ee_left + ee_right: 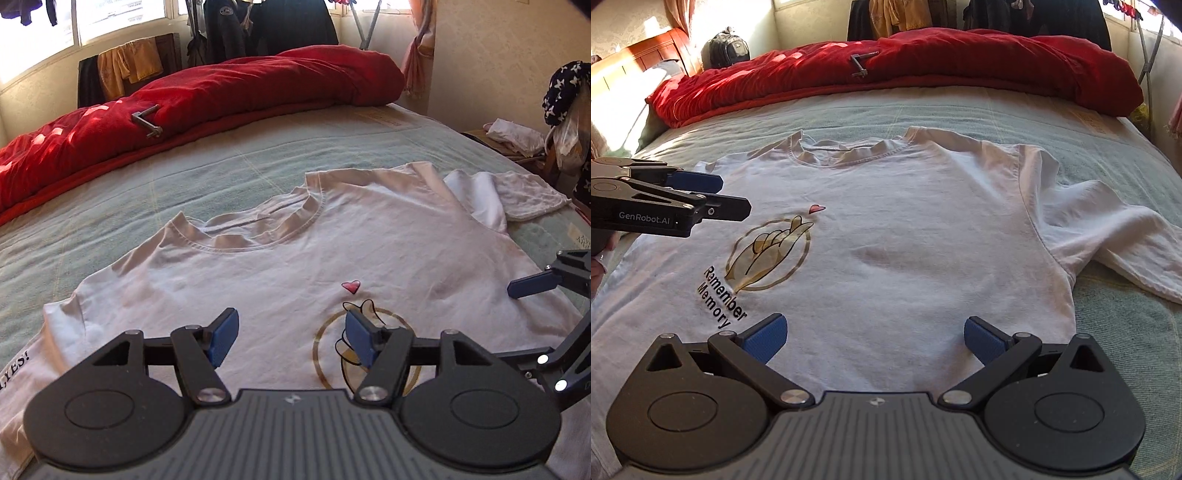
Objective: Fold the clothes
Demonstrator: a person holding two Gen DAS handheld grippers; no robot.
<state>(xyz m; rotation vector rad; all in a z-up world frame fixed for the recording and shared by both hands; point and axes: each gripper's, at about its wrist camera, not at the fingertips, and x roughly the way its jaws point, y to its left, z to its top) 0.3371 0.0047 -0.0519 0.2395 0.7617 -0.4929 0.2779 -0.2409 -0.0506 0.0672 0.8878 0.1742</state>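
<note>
T-shirt (905, 229) beneath both spread, empty tongs (291, 341) (875, 338).

I log the bed's pale green bedspread (960, 110) as the work surface. A red duvet (229, 92) lies bunched along its far side, sun patches on its left end. A small metal crank-shaped object (147, 120) rests on top of the duvet. Behind it, an orange garment (129, 64) hangs over a dark chair back, with dark jackets (258, 26) hanging to its right by the window. In my right wrist view, a grey backpack (726, 46) sits beside a wooden headboard (639, 55). In my left wrist view, a star-print dark fabric (565, 92) hangs at the right, above crumpled white cloth (515, 134) on a side table.
</note>
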